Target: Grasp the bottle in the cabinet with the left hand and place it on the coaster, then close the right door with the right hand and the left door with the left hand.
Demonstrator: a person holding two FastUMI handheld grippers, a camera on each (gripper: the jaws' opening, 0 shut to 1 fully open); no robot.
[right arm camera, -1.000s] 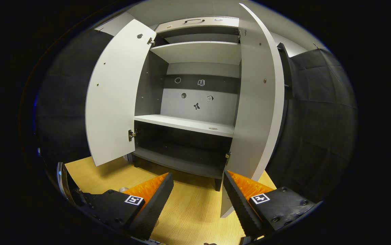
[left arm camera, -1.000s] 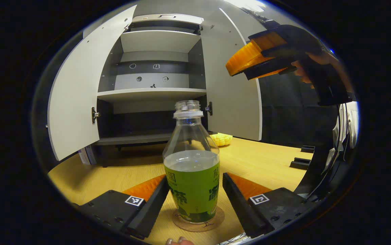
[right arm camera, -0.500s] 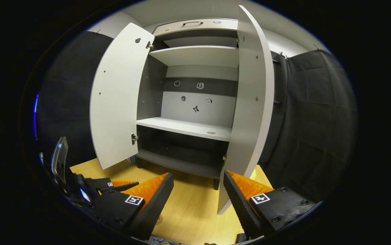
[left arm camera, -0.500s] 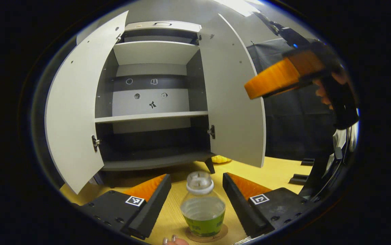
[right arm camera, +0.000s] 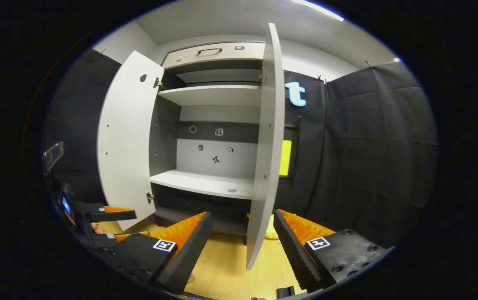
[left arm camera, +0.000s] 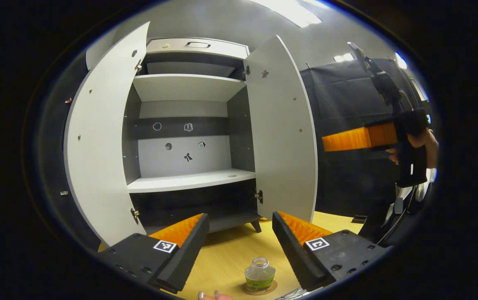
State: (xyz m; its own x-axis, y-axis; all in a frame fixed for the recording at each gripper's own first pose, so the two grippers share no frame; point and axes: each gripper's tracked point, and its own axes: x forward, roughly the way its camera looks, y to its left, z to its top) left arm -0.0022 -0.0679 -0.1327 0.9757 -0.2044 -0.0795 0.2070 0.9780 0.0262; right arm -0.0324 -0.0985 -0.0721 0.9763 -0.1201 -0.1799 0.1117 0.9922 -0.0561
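Left gripper view: bottle point(left arm camera: 260, 275) on coaster point(left arm camera: 273, 287) (upright); left gripper point(left arm camera: 240, 246) released; right gripper point(right arm camera: 242, 243) released, straddling right door point(right arm camera: 266, 154).

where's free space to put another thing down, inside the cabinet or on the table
The cabinet's middle shelf is bare apart from a small round mark near its right end. The lower compartment looks bare but is dark. The table is free between the cabinet foot and the bottle on its coaster. It is tighter by the right door, where the right tool straddles its edge.
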